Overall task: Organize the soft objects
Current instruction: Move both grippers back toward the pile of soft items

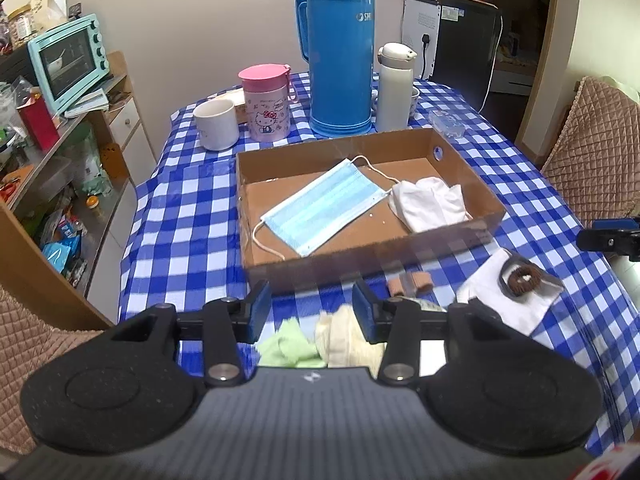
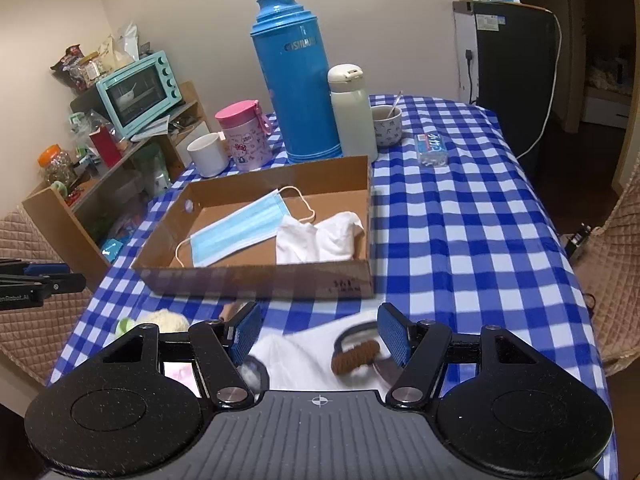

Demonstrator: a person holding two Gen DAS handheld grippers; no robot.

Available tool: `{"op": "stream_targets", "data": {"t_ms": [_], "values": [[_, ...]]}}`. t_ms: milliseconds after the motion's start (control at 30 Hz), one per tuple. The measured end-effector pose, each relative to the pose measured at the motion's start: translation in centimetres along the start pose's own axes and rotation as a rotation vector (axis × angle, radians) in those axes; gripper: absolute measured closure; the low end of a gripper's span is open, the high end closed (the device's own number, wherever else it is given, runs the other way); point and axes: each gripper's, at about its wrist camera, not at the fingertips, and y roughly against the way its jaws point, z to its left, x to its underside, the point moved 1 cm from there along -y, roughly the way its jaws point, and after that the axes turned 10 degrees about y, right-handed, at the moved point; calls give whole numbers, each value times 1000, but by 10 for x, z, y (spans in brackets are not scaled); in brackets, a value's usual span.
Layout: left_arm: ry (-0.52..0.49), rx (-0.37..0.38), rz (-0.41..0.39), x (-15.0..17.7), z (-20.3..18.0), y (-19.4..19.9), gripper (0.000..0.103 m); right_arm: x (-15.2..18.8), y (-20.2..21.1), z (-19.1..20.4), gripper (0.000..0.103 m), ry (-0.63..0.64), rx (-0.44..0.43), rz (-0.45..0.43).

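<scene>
Both grippers stood empty over the near edge of the desk, jaws apart.

The cardboard tray at 12 o'clock held a blue face mask and white cloth. Open checked desk lay at 2 o'clock. Left gripper hung over green and cream cloths; right gripper over a brown hair tie, touching neither.

A table under blue-and-white check cloth stands against a plain pale wall, with a wooden shelf bearing a mint oven on the left, a black fridge beyond, and quilted tan chairs at either side.
</scene>
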Motion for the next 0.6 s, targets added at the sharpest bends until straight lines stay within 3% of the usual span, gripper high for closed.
{"op": "stream_targets", "data": {"t_ms": [333, 600], "values": [[40, -4, -9, 25, 3, 28, 58, 23, 24, 12, 38, 7, 0, 10], [10, 13, -11, 45, -8, 38, 54, 38, 31, 19, 38, -11, -4, 24]]}}
